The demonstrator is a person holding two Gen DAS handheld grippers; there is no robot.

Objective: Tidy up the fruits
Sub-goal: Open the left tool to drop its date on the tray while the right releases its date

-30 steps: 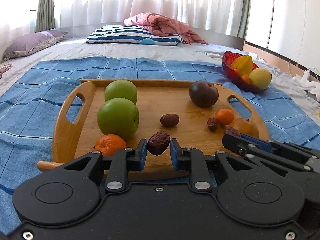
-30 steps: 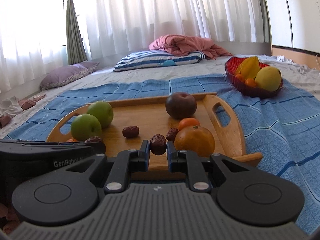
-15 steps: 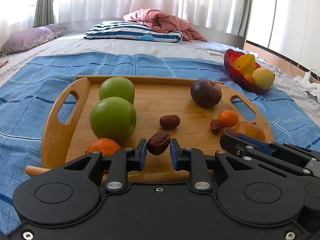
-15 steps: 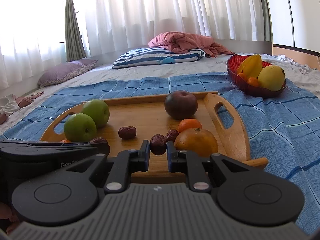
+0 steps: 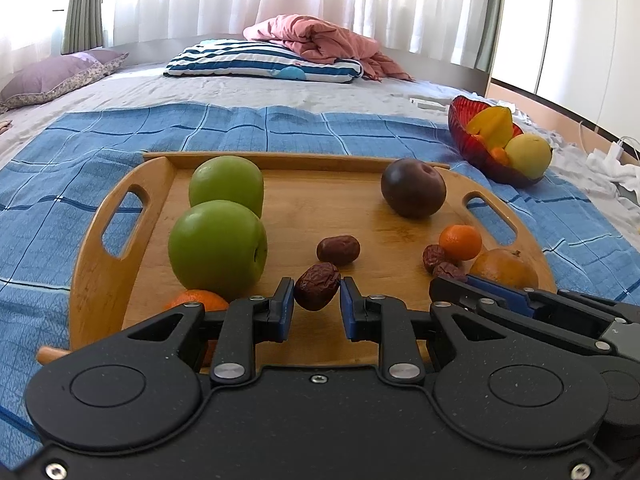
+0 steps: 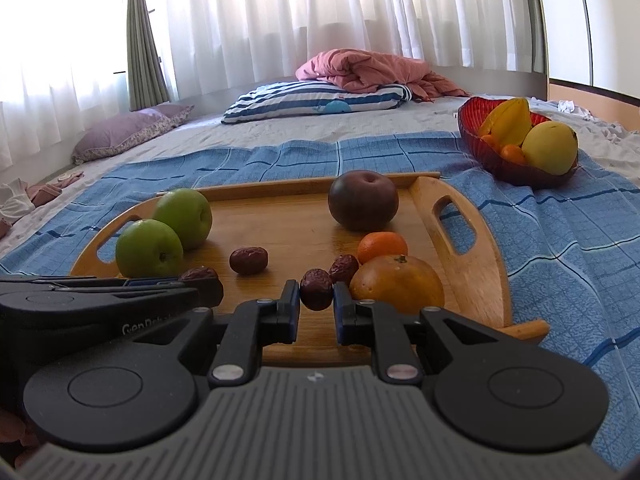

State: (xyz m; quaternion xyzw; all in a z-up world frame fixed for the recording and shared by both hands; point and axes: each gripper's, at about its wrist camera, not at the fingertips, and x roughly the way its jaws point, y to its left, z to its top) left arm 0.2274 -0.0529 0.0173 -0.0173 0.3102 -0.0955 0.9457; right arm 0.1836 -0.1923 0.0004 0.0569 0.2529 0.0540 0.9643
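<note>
Fruit lies spread on a wooden tray [image 5: 96,276] over a blue checked cloth [image 5: 280,128]. The left gripper [image 5: 317,304] is closed on a wrinkled red date [image 5: 317,286], pinched between its blue-padded tips above the tray's near edge. The right gripper [image 6: 316,307] is likewise clamped on a second date [image 6: 316,289], just beside a large orange [image 6: 398,284]. On the tray sit 2 green apples [image 5: 218,248], a dark plum [image 5: 413,188], a loose date [image 5: 338,250] and a small mandarin [image 5: 460,242]. A red bowl [image 6: 516,170] with yellow fruit stands on the cloth, well apart to the right.
</note>
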